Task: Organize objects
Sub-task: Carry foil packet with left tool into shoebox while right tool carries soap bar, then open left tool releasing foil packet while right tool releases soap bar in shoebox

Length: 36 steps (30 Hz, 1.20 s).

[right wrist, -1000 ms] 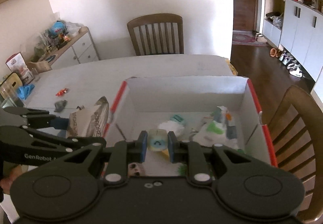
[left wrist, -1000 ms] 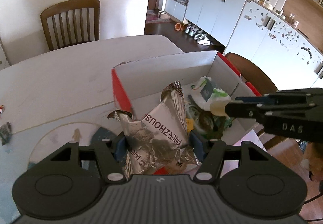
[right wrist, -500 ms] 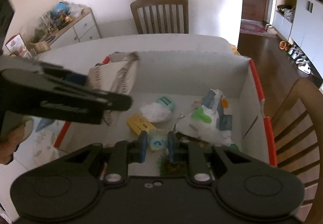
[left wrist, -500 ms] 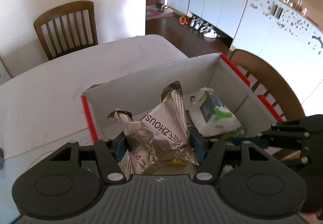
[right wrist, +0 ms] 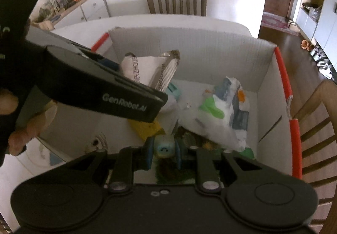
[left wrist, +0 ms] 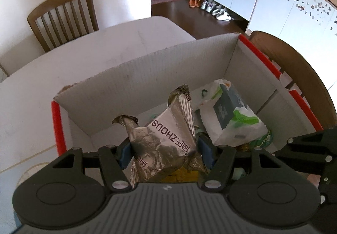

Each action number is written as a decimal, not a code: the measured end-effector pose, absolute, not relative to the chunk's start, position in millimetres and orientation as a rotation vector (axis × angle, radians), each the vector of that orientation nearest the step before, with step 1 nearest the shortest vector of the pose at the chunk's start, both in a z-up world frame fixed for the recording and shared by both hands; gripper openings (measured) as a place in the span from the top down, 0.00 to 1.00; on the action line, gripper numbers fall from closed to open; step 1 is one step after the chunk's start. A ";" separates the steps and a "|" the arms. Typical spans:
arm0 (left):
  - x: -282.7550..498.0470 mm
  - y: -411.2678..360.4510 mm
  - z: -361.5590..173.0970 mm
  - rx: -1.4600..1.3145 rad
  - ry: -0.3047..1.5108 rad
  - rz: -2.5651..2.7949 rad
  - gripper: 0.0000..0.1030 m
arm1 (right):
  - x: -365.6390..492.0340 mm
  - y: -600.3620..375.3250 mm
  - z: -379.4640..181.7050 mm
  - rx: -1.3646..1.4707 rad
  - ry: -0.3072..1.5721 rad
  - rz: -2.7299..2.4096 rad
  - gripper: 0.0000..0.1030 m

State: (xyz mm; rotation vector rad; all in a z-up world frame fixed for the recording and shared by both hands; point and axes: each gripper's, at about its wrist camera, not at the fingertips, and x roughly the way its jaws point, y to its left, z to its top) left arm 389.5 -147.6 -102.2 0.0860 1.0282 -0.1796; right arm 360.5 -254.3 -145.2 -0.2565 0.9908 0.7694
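My left gripper (left wrist: 166, 151) is shut on a crumpled silver foil snack bag (left wrist: 166, 139) and holds it over the inside of a white cardboard box with red edges (left wrist: 147, 78). In the right wrist view the same bag (right wrist: 155, 69) hangs from the left gripper's black body (right wrist: 105, 90) above the box (right wrist: 210, 52). My right gripper (right wrist: 163, 153) is shut on a small pale blue item with a smile mark (right wrist: 164, 147), low inside the box near its front wall. A white and green plastic packet (left wrist: 229, 118) lies in the box.
In the box lie a yellow packet (right wrist: 147, 128), a mint-coloured item (right wrist: 174, 91) and the white-green packet (right wrist: 223, 111). The box stands on a white table (left wrist: 73, 61). Wooden chairs (left wrist: 63, 17) (right wrist: 316, 120) stand at the far side and the right. A hand (right wrist: 25, 130) holds the left gripper.
The left gripper carried the foil bag from the box's left wall to over its inside and lower. The right gripper sank deeper into the box with the blue item still gripped.
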 end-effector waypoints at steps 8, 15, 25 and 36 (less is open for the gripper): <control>394.1 -150.9 -114.9 0.095 1.075 -0.193 0.38 | 366.9 -254.0 -150.9 -0.244 1.040 0.799 0.78; 394.8 -150.5 -122.5 0.094 1.100 -0.198 0.37 | 368.1 -256.7 -147.8 -0.229 1.037 0.805 0.75; 383.2 -141.3 -119.3 0.062 1.084 -0.195 0.32 | 363.0 -266.8 -134.7 -0.209 1.010 0.808 0.71; 363.6 -140.9 -94.2 0.026 1.023 -0.185 0.27 | 353.7 -282.2 -109.7 -0.173 0.960 0.808 0.64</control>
